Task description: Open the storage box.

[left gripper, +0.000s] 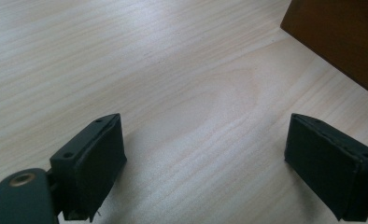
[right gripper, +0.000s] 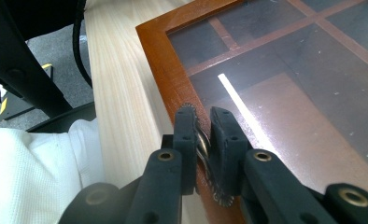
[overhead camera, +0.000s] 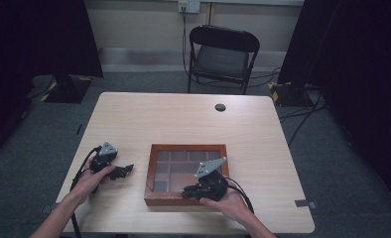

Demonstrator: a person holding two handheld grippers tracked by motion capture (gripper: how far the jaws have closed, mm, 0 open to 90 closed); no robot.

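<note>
Right claw (right gripper: 203,135) grips box (overhead camera: 159,199) latch (right gripper: 201,142), front edge.

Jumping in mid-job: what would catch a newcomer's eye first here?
The wooden box with a glass lid, divided into compartments, sits on the near middle of the table. The right gripper is shut on a small metal clasp at the box's near frame edge. The left gripper rests open on bare wood, left of the box.

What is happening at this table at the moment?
A person holds a gripper in each hand. The right gripper has its jaws shut on a small metal latch at the near edge of a wooden box with a glass lid. The left gripper rests open on the table, beside the box.
</note>
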